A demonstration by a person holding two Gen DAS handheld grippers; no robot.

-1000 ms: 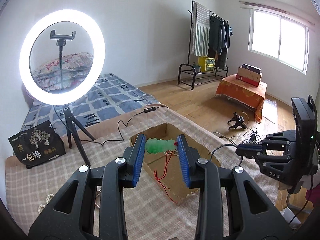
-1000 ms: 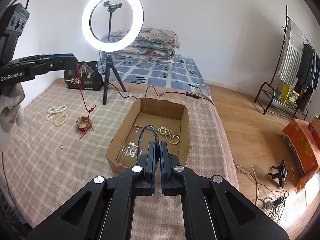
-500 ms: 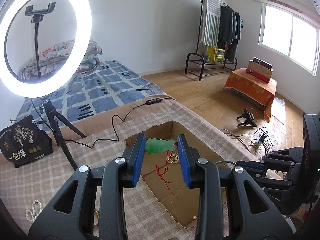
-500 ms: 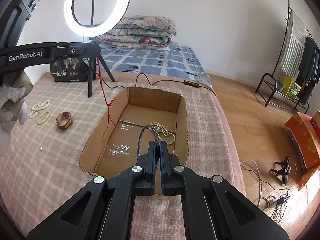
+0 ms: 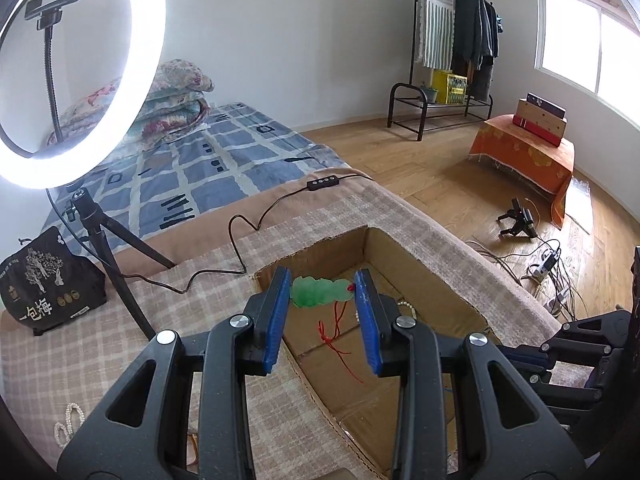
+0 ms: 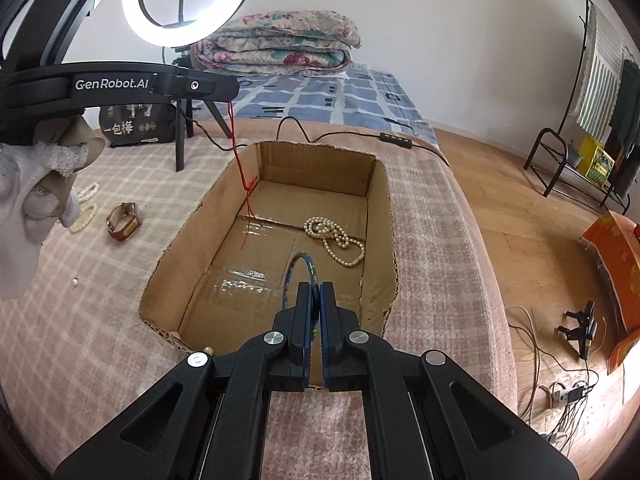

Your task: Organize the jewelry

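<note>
Both grippers are loaded and hanging over the cardboard box point(image 6: 276, 160), so the drop is basically straight down for each. The left gripper point(image 5: 323, 294) has its fingers clamped on a green jade pendant point(image 5: 318, 291) — the long axis runs crosswise between the blue pads, and its red cord point(image 6: 242, 176) dangles down into the box near the far-left corner. The right gripper point(image 6: 315, 304) has its fingers squeezed nearly together on a thin blue bangle point(image 6: 298, 270), standing on edge above the near end of the box. A pearl necklace point(image 6: 334, 236) already lies piled on the box floor. A watch point(image 6: 124, 222) and pearl bracelets point(image 6: 86, 204) sit out on the checked bed cover, left gripper's side.
</note>
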